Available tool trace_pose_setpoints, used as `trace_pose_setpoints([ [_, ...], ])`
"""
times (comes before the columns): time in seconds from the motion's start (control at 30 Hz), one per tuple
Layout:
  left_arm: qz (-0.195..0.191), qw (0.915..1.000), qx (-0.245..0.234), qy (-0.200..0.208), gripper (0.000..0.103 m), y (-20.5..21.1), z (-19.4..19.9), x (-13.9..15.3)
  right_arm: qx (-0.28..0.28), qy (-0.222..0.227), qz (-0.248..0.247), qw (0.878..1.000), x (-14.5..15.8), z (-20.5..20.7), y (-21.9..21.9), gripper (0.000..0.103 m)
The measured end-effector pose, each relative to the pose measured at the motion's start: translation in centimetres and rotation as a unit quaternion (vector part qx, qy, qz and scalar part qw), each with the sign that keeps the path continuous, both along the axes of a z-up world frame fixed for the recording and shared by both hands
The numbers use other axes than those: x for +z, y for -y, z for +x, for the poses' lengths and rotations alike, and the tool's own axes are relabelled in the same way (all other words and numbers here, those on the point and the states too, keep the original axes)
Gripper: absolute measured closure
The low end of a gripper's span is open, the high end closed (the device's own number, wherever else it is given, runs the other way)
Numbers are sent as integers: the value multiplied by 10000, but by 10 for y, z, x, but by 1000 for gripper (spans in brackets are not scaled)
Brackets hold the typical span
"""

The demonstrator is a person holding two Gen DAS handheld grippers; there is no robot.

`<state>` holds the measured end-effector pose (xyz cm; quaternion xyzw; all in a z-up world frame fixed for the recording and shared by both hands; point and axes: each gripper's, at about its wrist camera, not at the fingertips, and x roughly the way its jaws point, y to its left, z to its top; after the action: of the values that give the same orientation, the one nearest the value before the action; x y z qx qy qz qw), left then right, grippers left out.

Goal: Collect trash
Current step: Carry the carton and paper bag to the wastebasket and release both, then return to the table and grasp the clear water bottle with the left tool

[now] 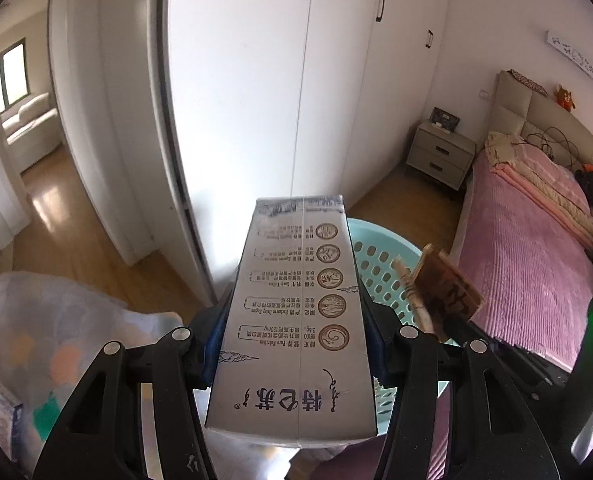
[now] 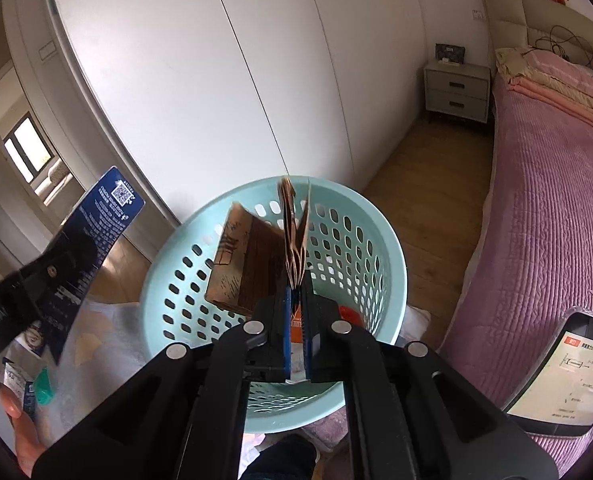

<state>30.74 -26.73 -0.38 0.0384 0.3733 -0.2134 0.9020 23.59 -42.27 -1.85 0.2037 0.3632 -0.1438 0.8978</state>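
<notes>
Both grippers hold trash over basket (image 2: 392,256).

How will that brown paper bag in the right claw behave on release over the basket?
Probably floppy: the brown paper bag hangs folded and creased from the right claw, pinched by one edge. Likely light, so it may flutter rather than drop straight into the basket.

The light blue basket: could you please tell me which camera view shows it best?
The right wrist view: the light blue basket fills the middle, its round rim and perforated wall open to the camera, partly covered by the brown paper bag. In the left wrist view the milk carton hides most of it, leaving a piece of rim and wall.
</notes>
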Motion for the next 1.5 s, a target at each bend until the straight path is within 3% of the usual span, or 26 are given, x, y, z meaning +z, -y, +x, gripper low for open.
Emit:
trace_pose_setpoints([
  [0.13,-206,9997,125,-81,32,-8,3,1,139,-132,-11,9998,-5,10,-5,91],
  [0.3,-432,9986,293,-92,32,-27,-4,12,218,-164,71,9996,-9,10,-10,84],
  [0.43,-702,9969,351,33,28,-45,-16,29,287,-51,3,9996,-4,5,-17,61],
  [0.97,-1187,9865,536,995,21,-135,-118,102,914,615,-67,9939,51,-43,-84,60],
  [1.03,-1146,9847,617,1156,21,-151,-133,108,1018,718,-99,9922,60,-50,-94,56],
  [1.13,-1131,9798,868,1400,20,-182,-157,114,1218,932,-149,9881,73,-63,-116,52],
  [1.3,-1343,9713,1370,1405,19,-248,-184,109,1637,1079,-166,9805,87,-71,-154,52],
  [1.5,-1174,9591,2155,1412,19,-335,-194,102,2274,1192,-334,9659,97,-71,-211,51],
])
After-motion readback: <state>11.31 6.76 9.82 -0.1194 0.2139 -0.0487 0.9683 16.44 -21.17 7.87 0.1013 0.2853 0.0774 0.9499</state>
